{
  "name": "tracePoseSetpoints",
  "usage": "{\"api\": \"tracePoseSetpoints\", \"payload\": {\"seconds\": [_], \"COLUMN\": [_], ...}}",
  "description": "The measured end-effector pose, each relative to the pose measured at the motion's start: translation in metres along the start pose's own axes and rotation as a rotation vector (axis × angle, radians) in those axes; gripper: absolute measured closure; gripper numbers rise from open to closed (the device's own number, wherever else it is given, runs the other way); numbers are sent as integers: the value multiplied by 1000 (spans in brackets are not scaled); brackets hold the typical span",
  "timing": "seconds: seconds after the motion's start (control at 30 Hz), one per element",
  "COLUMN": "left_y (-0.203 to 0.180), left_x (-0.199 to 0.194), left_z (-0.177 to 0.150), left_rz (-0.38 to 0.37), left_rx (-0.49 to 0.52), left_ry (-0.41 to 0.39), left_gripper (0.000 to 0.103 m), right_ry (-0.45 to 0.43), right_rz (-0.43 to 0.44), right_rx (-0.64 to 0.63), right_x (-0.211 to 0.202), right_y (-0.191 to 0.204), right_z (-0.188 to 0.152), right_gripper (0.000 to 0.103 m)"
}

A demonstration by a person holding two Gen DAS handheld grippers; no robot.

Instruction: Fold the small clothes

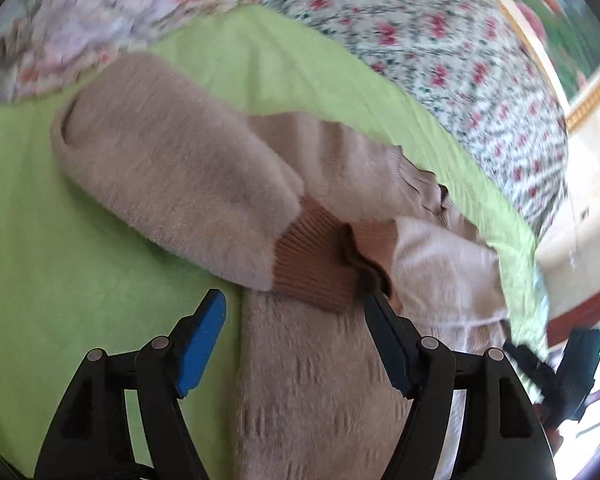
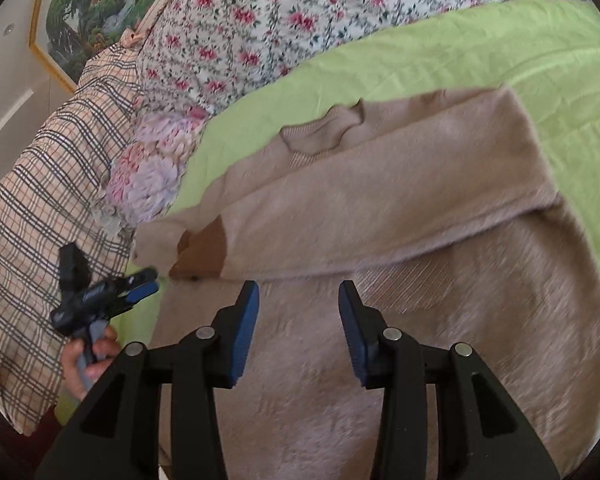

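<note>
A beige fuzzy sweater (image 1: 172,168) with brown ribbed cuffs (image 1: 312,264) lies on a lime-green sheet (image 1: 40,240). One sleeve is folded across the body, its cuff near the sweater's edge. My left gripper (image 1: 296,304) is open and empty, hovering just above the body below that cuff. In the right wrist view the sweater (image 2: 380,208) fills the middle, sleeve folded across, brown cuff (image 2: 204,252) at left. My right gripper (image 2: 298,292) is open and empty over the body. The left gripper (image 2: 140,284) shows there at the sweater's left edge, held by a hand.
A floral quilt (image 2: 260,20) and a plaid pillow (image 2: 40,220) lie behind and left of the sweater. A pink floral cloth (image 2: 152,176) sits by the pillow. A framed painting (image 2: 88,12) hangs on the wall. The right gripper (image 1: 560,368) shows at the sheet's right edge.
</note>
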State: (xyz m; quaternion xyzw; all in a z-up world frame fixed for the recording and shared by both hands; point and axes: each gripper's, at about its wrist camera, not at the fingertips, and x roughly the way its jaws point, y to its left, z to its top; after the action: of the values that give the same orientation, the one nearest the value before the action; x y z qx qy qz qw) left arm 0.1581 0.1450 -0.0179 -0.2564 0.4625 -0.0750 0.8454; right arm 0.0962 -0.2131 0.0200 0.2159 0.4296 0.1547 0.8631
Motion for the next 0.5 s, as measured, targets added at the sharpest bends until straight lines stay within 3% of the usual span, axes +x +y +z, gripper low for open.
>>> {"api": "tracePoseSetpoints", "payload": {"seconds": [0.1, 0.13, 0.17, 0.2, 0.23, 0.3, 0.33, 0.5], "left_y": [10, 11, 13, 13, 13, 11, 9, -23], "left_x": [11, 16, 18, 20, 18, 6, 0, -48], "left_z": [9, 11, 14, 16, 18, 20, 20, 23], "left_rz": [-7, -4, -8, -2, 13, -8, -11, -52], "left_rx": [-49, -56, -63, -67, -66, -53, -41, 63], "left_ry": [-4, -10, -18, -18, -30, -65, -81, -188], "left_gripper": [34, 44, 74, 87, 91, 94, 100, 101], "right_ry": [8, 10, 12, 16, 15, 7, 4, -15], "right_rz": [-5, -7, -11, -14, -16, -14, -10, 21], "right_rx": [10, 15, 17, 19, 19, 18, 18, 24], "right_x": [5, 7, 9, 11, 11, 12, 12, 9], "right_y": [0, -1, -2, -3, -3, -4, -4, 0], "right_z": [-3, -2, -2, -2, -2, -1, -1, -2], "right_gripper": [60, 60, 60, 60, 60, 60, 60, 60]}}
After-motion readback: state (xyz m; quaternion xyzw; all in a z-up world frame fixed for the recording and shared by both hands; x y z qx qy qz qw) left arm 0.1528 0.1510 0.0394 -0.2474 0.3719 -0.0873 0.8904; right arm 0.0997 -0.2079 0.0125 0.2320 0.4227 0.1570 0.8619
